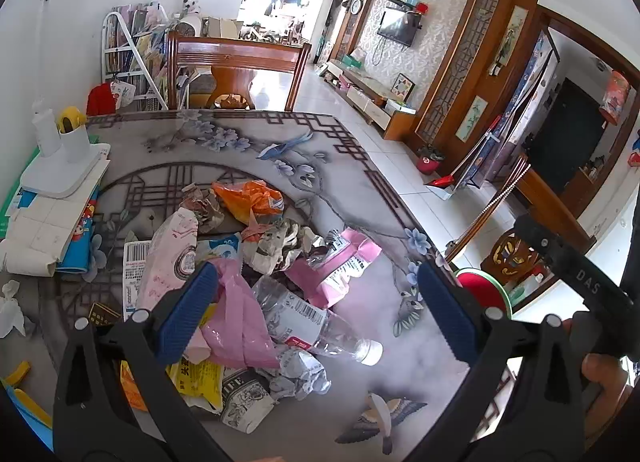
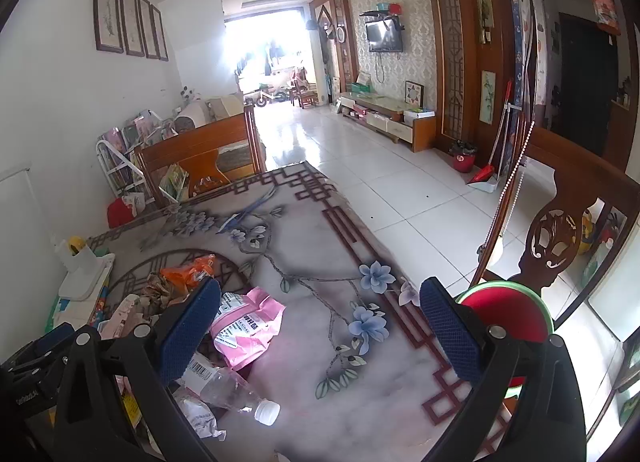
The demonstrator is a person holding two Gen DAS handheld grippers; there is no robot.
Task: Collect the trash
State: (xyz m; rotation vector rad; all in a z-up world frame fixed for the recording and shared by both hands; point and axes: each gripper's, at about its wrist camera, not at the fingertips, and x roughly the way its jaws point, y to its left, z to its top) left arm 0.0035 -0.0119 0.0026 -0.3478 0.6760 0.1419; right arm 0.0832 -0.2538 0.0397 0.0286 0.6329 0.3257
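Note:
A pile of trash lies on the patterned table [image 1: 280, 141]: a crushed clear plastic bottle [image 1: 316, 322] with a white cap, a pink plastic bag [image 1: 240, 322], a pink pouch [image 1: 340, 262], an orange wrapper [image 1: 252, 197], crumpled paper [image 1: 276, 246] and a yellow packet [image 1: 200, 378]. My left gripper [image 1: 320, 310] is open above the pile, empty. My right gripper [image 2: 320, 326] is open above the table's right part, empty. The bottle [image 2: 228, 386] and the pink pouch [image 2: 248, 326] lie by its left finger. The right gripper's body also shows at the right of the left wrist view.
A white lamp base [image 1: 64, 165] and stacked books stand at the table's left edge. A red bin with a green rim [image 2: 508, 314] sits beyond the table's right edge, beside a wooden chair [image 2: 560, 238]. Another chair [image 1: 236, 69] stands at the far end.

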